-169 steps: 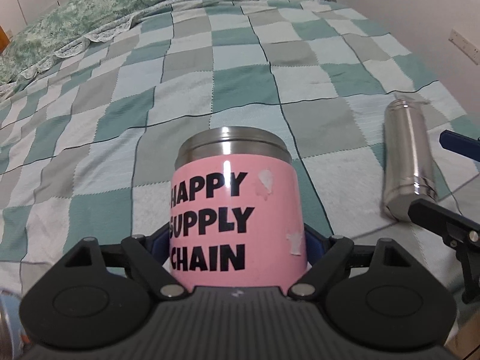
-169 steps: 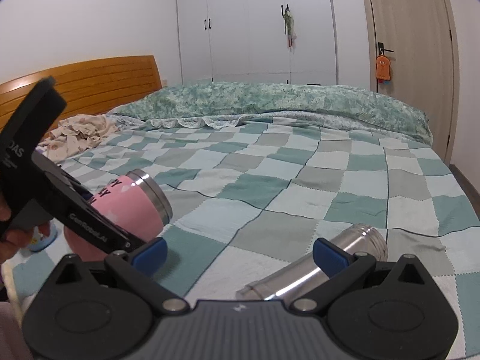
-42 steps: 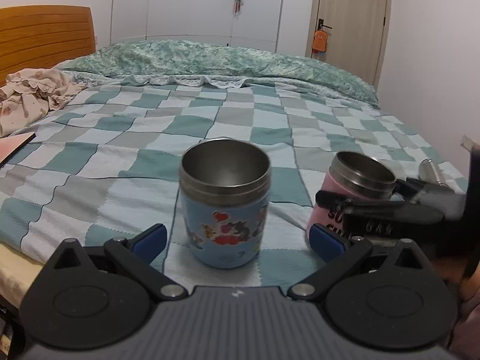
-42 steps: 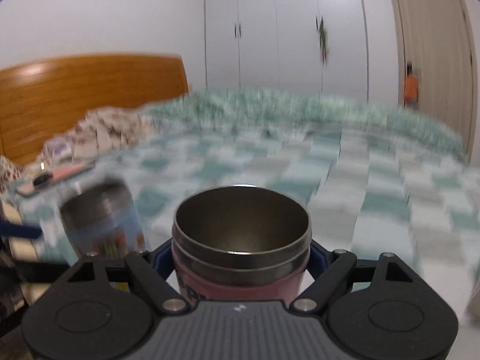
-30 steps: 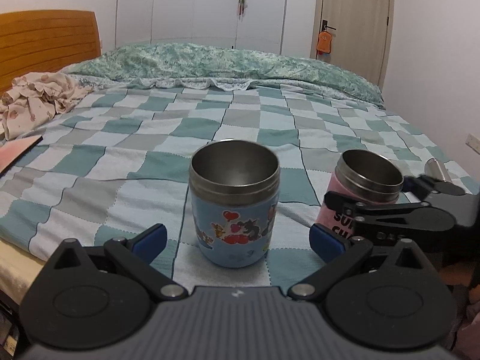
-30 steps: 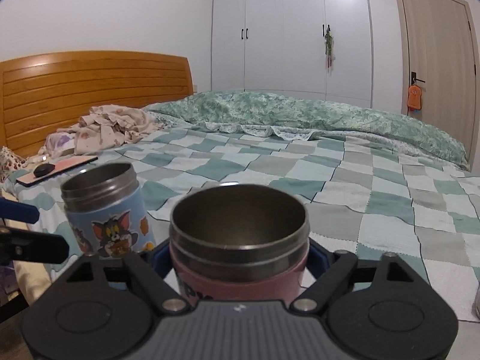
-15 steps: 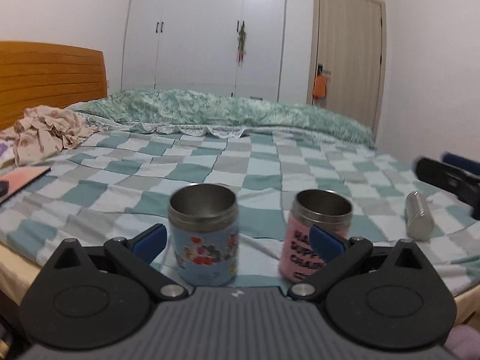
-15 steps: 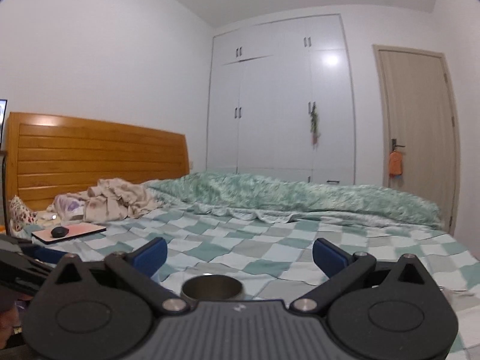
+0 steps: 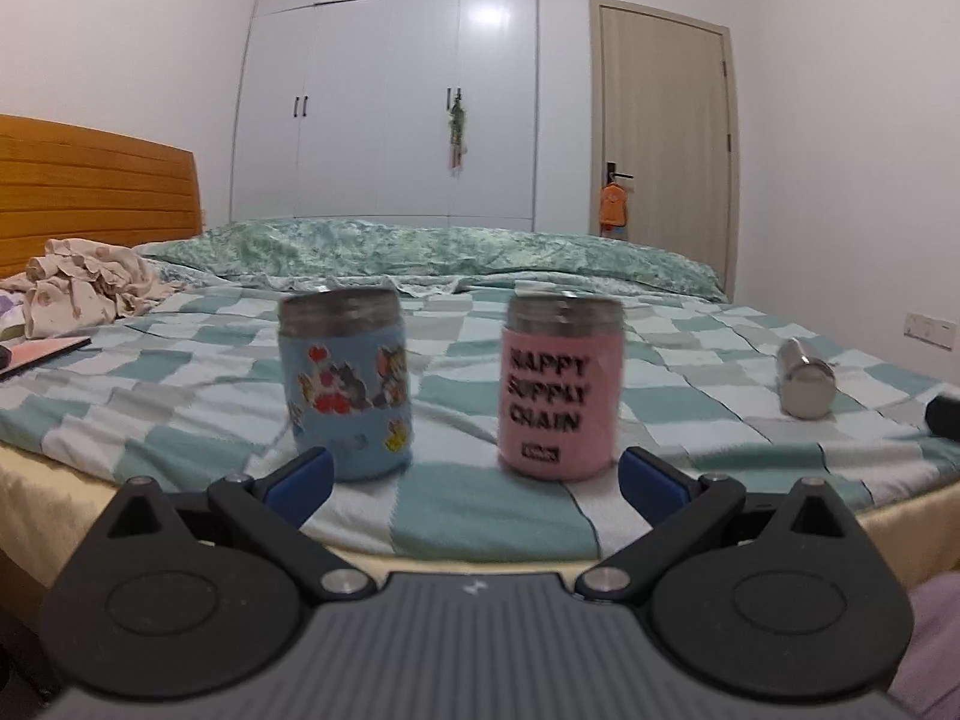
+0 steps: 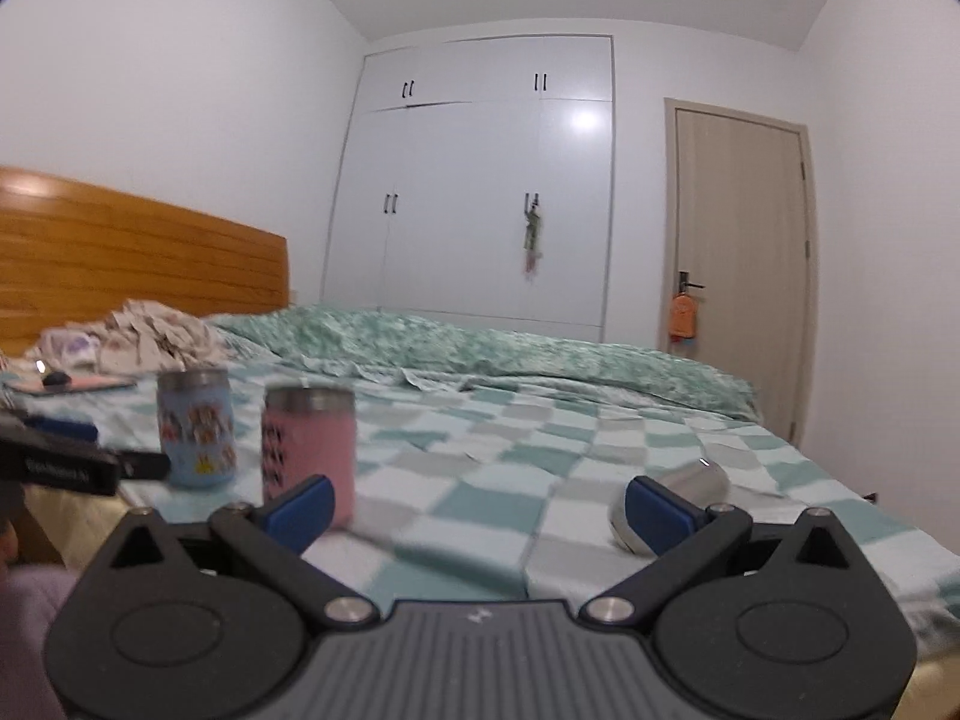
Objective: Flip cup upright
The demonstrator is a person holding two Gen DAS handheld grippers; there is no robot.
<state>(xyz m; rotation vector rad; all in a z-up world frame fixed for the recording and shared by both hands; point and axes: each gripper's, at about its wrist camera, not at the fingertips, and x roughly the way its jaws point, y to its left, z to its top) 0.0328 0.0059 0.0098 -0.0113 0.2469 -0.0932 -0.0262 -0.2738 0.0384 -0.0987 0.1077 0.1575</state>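
Right wrist view alone shows left tongs [image 10: 90,456] (spread unclear there); pink cup [image 9: 561,384] stands upright beyond both wide-open, empty tongs [image 9: 474,474].

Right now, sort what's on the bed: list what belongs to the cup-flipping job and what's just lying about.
Job:
- pink cup, upright on the bedspread
- blue cartoon cup, upright beside it
- left claw and right claw, both open and holding nothing

Lying about:
- steel bottle, on its side
- crumpled clothes
- green duvet
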